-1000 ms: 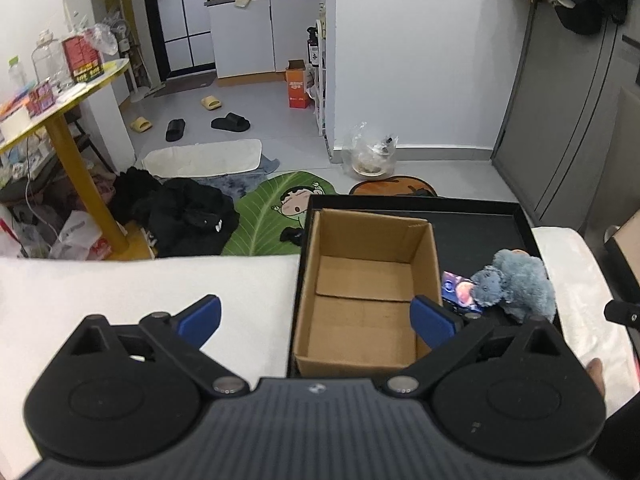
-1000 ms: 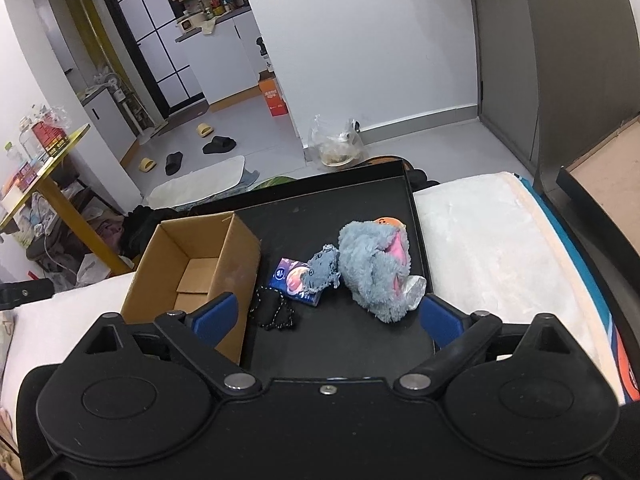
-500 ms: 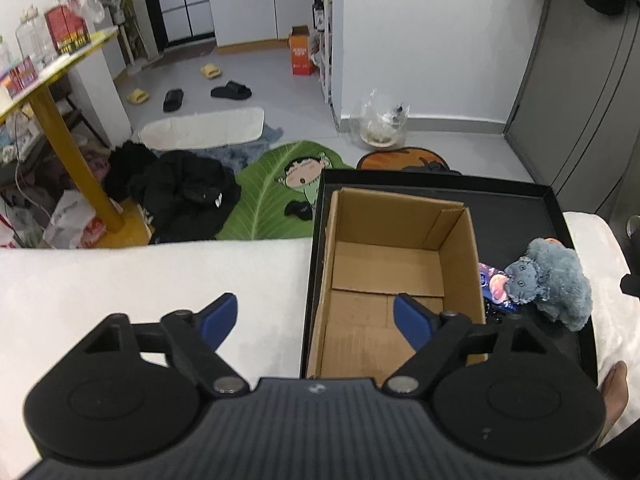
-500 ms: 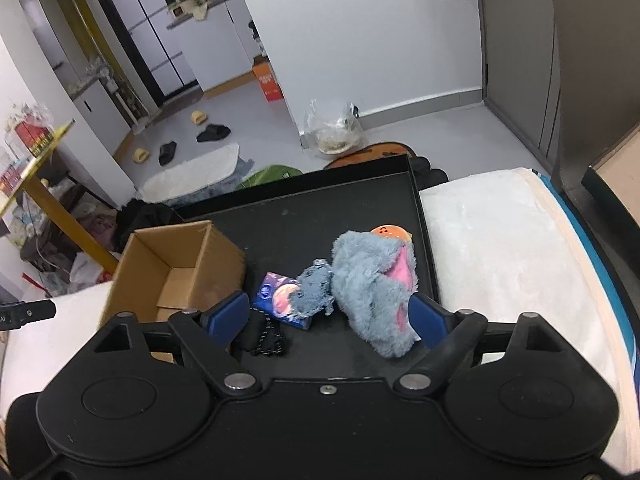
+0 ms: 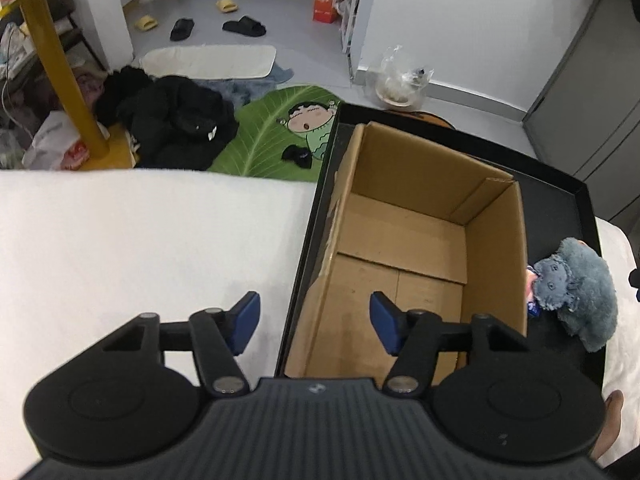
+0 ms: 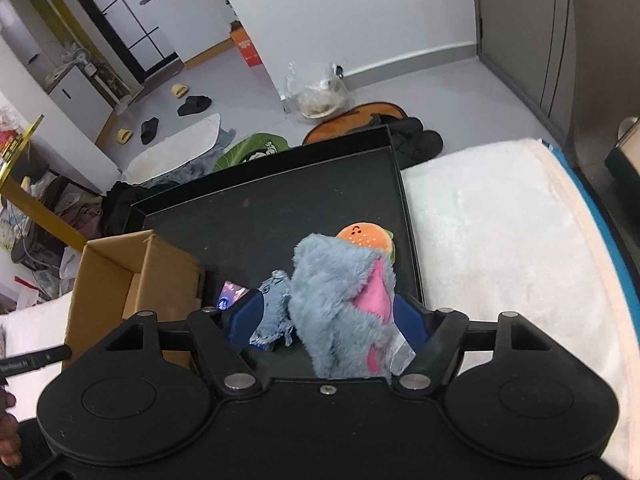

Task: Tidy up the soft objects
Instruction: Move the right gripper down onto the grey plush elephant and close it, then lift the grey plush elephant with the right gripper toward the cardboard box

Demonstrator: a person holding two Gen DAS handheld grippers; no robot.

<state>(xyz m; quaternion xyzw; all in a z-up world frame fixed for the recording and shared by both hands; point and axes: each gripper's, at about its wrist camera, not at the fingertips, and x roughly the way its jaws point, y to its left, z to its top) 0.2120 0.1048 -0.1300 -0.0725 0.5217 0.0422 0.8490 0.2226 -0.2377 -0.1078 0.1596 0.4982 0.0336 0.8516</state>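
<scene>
A grey-blue plush toy with pink lining (image 6: pixel 336 292) lies on a black tray (image 6: pixel 260 216), to the right of an open, empty cardboard box (image 5: pixel 412 240). My right gripper (image 6: pixel 330 314) is open with its blue fingers on either side of the plush. A small hamburger plush (image 6: pixel 366 236) lies just behind it. A small blue packet (image 6: pixel 232 294) lies between plush and box. My left gripper (image 5: pixel 314 320) is open and empty over the box's near left wall. The plush also shows in the left wrist view (image 5: pixel 576 288).
The tray sits on a white fluffy blanket (image 5: pixel 140 240). The bed's far edge drops to a floor with black clothes (image 5: pixel 168 120), a green leaf mat (image 5: pixel 280 128), a yellow table leg (image 5: pixel 60 68) and slippers. A grey cabinet (image 6: pixel 560 20) stands at the right.
My right gripper has moved forward and down until its open fingers straddle the grey-blue plush. My left gripper has shifted left and tilted down over the box's left wall.
</scene>
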